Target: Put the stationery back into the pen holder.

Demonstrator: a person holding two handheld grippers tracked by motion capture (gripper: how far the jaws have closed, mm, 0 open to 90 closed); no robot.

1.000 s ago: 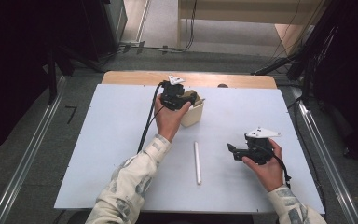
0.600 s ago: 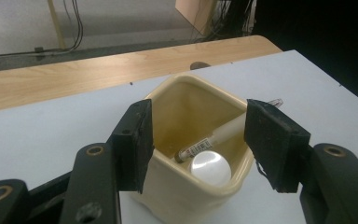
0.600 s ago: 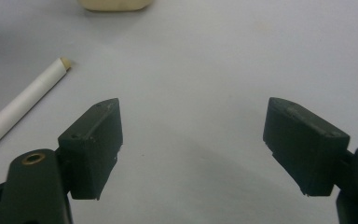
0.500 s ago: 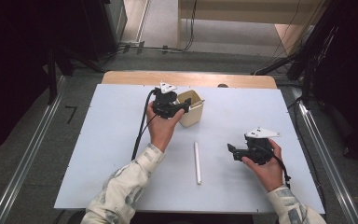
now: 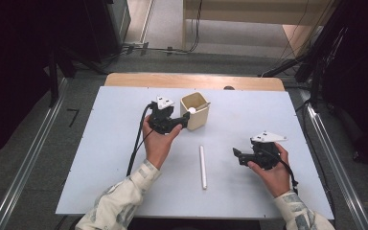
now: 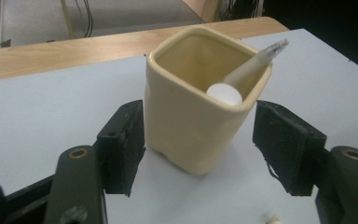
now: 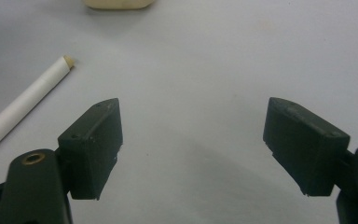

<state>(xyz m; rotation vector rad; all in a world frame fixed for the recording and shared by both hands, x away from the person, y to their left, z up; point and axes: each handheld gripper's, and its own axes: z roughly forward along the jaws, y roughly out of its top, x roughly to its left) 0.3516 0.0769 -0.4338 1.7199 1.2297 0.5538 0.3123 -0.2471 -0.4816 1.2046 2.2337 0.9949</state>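
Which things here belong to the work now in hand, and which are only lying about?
In the work:
- cream cup, between the open left gripper jaws
- white stick in the cup
- white stick on the table
- right gripper, open

Lying about:
- cables on the floor
- wooden board under the white sheet

This looks like a lab set up for recording. A white board point(image 5: 100, 158) lies on a wooden table point(image 5: 191, 80) at the centre, metal rails point(image 5: 26, 163) run along both sides, cables point(image 5: 172, 48) cross the grey floor point(image 5: 249, 57) at the top, and dark curtains point(image 5: 24, 57) hang left and right.
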